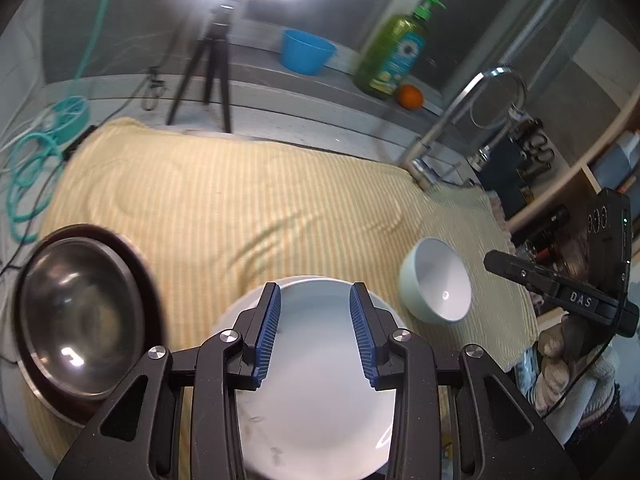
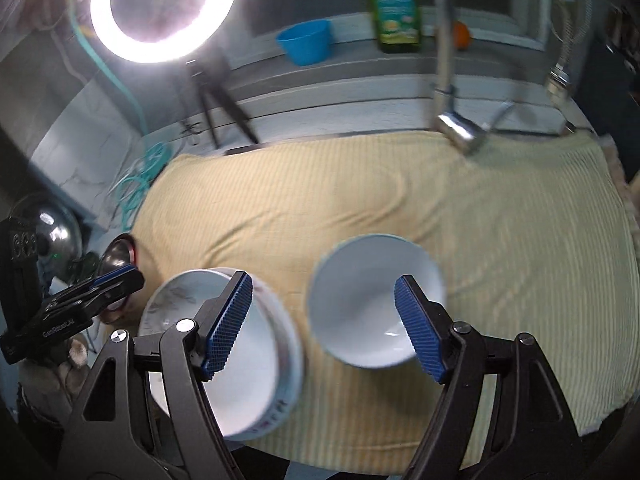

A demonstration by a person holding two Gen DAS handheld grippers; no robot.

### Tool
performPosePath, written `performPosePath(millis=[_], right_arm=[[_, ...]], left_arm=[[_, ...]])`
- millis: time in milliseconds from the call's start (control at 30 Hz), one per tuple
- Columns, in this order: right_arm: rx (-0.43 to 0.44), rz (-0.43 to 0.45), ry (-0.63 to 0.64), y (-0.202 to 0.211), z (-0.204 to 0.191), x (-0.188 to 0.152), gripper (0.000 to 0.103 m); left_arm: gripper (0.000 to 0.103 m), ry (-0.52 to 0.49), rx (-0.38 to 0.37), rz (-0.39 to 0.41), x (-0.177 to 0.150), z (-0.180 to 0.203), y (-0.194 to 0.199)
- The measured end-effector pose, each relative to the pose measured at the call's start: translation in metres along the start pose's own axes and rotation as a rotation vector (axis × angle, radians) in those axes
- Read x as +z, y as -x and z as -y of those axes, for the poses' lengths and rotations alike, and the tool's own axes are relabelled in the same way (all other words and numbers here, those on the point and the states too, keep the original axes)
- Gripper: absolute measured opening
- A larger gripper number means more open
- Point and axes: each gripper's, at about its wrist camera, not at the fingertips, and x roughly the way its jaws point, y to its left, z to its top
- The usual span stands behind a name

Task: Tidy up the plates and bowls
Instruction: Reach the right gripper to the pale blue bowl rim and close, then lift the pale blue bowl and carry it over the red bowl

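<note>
Fingers (image 1: 276, 332) frame plate (image 1: 316, 400); steel bowl (image 1: 76, 312) left-view only.

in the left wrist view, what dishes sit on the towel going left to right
steel bowl → white plate → small white bowl, all on the striped towel.

Left gripper (image 1: 315, 334): I've got the jaws parted, nothing between the pads.
Right gripper (image 2: 325, 326): spread wider, also holding nothing.
</note>
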Motion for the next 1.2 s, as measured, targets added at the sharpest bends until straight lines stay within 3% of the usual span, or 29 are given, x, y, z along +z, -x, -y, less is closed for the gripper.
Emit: performPosePath(millis=[267, 433, 700, 967, 1100, 1200], right_arm=[[-0.043, -0.015, -0.081, -0.003, 0.057, -0.013, 0.074], [-0.009, -0.051, -0.136, -0.016, 0.077, -0.018, 0.059], [0.036, -0.095, -0.155, -0.038, 0.087, -0.021, 0.040], [0.061, -0.131, -0.136, -0.053, 0.086, -0.023, 0.026], [0.088, -0.153, -0.151, -0.059, 0.088, -0.025, 0.016], [0.090, -0.154, -0.142, -0.060, 0.086, -0.025, 0.014]], left_arm=[[0.034, -0.075, -0.085, -0.068, 0.005, 0.050, -0.048], [0.034, -0.097, -0.120, -0.121, 0.005, 0.073, -0.076], [0.031, -0.070, -0.121, -0.177, 0.008, 0.083, -0.107], [0.020, -0.080, -0.114, -0.207, 0.007, 0.086, -0.117], [0.017, -0.081, -0.114, -0.216, 0.006, 0.086, -0.121], [0.017, -0.084, -0.114, -0.211, 0.007, 0.087, -0.121]])
